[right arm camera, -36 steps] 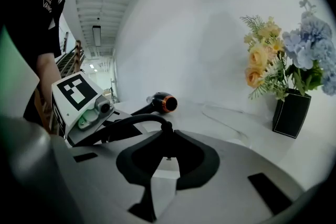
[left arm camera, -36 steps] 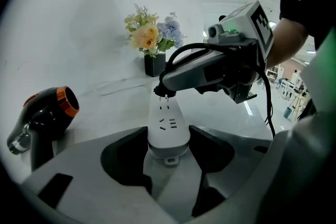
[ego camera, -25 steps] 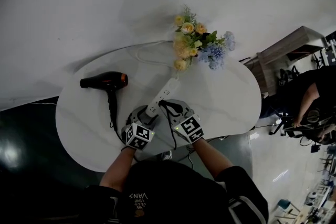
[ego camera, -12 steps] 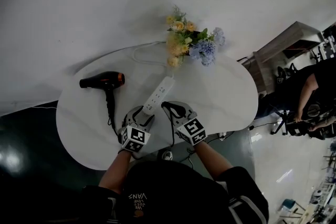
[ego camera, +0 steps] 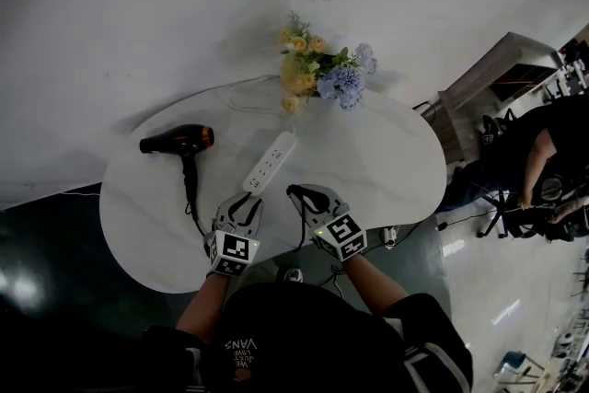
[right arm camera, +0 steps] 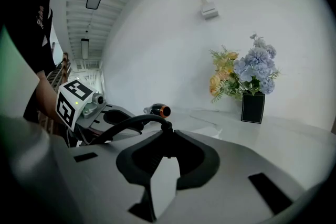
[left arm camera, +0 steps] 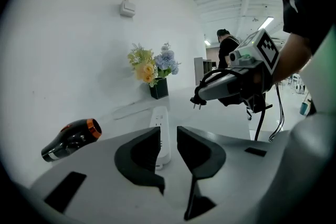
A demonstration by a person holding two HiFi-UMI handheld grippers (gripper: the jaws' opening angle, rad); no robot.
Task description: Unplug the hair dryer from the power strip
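Moved: both grippers are drawn back off the power strip [ego camera: 270,163]. Left gripper [ego camera: 246,202]: short of the strip, jaws just closing to half apart, empty. Right gripper [ego camera: 295,192]: beside the strip, clamped on the plug [left arm camera: 199,102], prongs free. Hair dryer [ego camera: 179,142]: left of the strip. I judge the unplugging done; next I lay the plug down.
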